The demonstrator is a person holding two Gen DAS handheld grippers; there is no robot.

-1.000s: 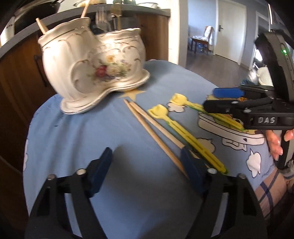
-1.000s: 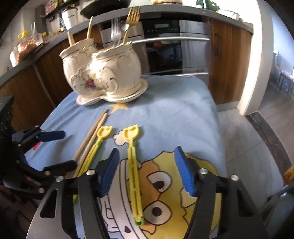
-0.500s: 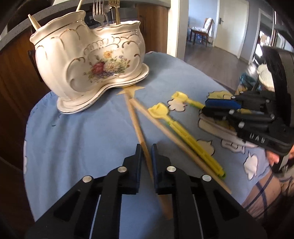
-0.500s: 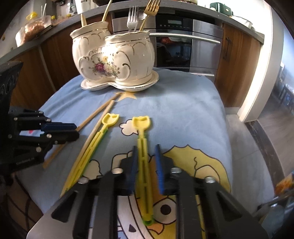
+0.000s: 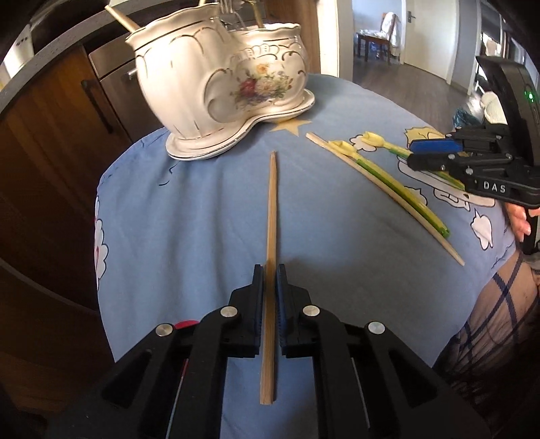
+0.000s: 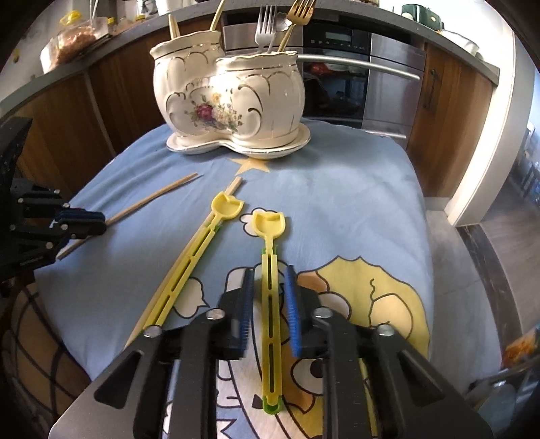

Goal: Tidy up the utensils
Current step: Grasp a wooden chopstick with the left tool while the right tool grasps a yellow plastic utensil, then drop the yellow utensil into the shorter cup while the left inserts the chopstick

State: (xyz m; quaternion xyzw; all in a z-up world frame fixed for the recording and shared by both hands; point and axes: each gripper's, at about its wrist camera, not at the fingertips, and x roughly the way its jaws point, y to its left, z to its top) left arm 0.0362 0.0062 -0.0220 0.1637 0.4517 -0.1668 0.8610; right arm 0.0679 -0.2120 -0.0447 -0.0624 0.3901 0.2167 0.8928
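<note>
The left gripper (image 5: pixel 269 275) is clamped on a wooden chopstick (image 5: pixel 271 216), its jaws pressed narrowly against the stick's sides. Half a second ago that chopstick lay crossing its partner with its tip at the base of the ceramic holder (image 5: pixel 222 84); now it points straight ahead along the fingers, its tip short of the holder's base and clear of the second chopstick (image 5: pixel 381 189), which still lies well to the right of the holder's front on the blue cloth (image 5: pixel 189 216).

The right gripper (image 6: pixel 270 297) has its jaws narrow around the yellow scoop (image 6: pixel 270 270). A slight gap shows on each side of the handle, wider than half a second ago, so I cannot tell whether the pads actually grip it. The scoop's head points toward the holder (image 6: pixel 229 101), as before. The other yellow scoop (image 6: pixel 199 256) lies to its left, alongside the second chopstick (image 6: pixel 158 297), unchanged.

Forks (image 6: pixel 266 27) stand in the holder's right pot.
</note>
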